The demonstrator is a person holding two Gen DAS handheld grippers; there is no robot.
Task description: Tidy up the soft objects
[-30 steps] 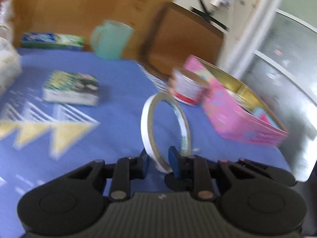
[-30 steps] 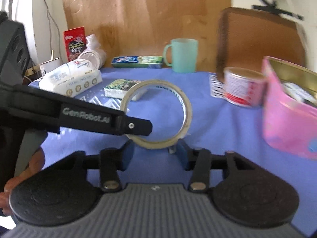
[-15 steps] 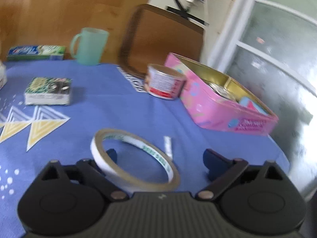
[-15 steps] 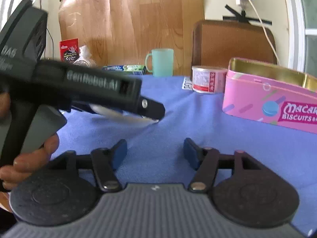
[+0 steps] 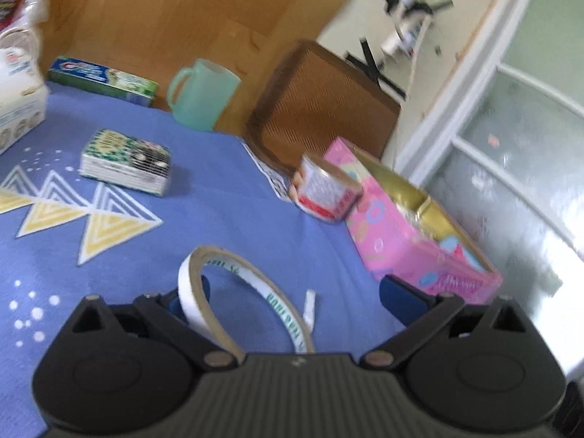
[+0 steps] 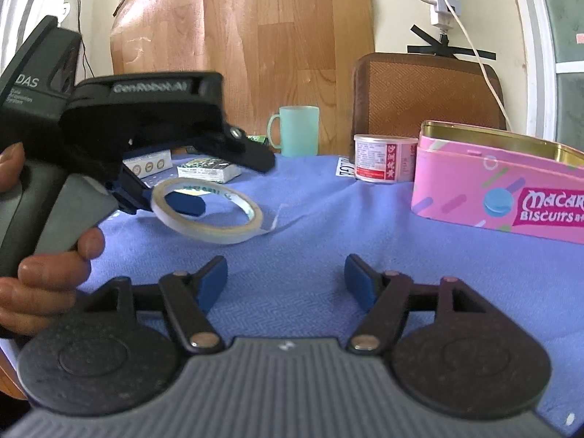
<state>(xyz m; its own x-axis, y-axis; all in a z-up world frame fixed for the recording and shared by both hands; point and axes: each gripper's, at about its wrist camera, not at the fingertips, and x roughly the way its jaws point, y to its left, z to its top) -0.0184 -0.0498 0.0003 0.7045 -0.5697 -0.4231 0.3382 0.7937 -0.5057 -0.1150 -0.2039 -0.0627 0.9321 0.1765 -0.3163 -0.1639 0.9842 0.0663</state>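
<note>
Between the spread fingers of the left gripper (image 5: 295,294) sits a roll of double-sided tape (image 5: 241,292), tilted, its low edge on the blue tablecloth (image 5: 226,226) and its raised side hooked over the left blue pad; the jaws are opening and neither pad presses on the ring. A loose white tail of tape (image 6: 273,221) trails from it onto the cloth. The right gripper (image 6: 286,279) hovers just in front with its jaws also opening and nothing between them. As I judge it, the risk lies in the ring catching on that pad: if the left gripper pulls away now, the roll could be dragged along or flipped, and the sticky tail could cling to the cloth. Beyond the tape lie a small patterned packet (image 5: 126,162), a mint-green mug (image 5: 202,95), a toothpaste box (image 5: 104,80), a red-and-white tub (image 6: 385,158) and an open pink biscuit tin (image 6: 503,189). A brown woven chair back (image 6: 427,91) stands behind the table, against a wood-look panel (image 6: 241,36) and a pale wall with taped cables.
</note>
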